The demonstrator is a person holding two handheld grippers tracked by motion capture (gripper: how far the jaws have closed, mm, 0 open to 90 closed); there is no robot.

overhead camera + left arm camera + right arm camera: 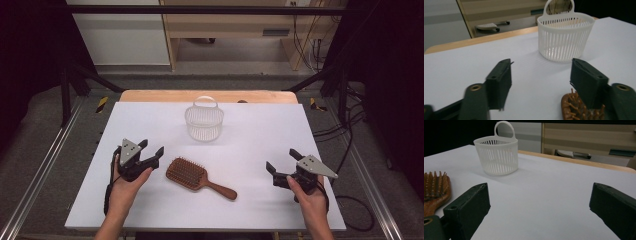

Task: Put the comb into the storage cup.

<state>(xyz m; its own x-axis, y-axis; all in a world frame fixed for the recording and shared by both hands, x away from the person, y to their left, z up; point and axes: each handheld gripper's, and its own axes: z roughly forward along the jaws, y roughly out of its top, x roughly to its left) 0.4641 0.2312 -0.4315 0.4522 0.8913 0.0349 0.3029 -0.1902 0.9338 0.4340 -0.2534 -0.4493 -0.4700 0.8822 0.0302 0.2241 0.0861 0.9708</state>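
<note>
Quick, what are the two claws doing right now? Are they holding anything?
Left gripper: open, holding nothing, beside the hairbrush.
Right gripper: open, holding nothing.

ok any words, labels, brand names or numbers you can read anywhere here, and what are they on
None can be read.
Wooden hairbrush: no brand or print shows on its head or handle.
White slatted basket: plain, no label.
Left gripper and right gripper: grey plates and black jaws carry no marking.
Yellow-and-black striped tape beside the table: a hazard pattern, no words.
</note>
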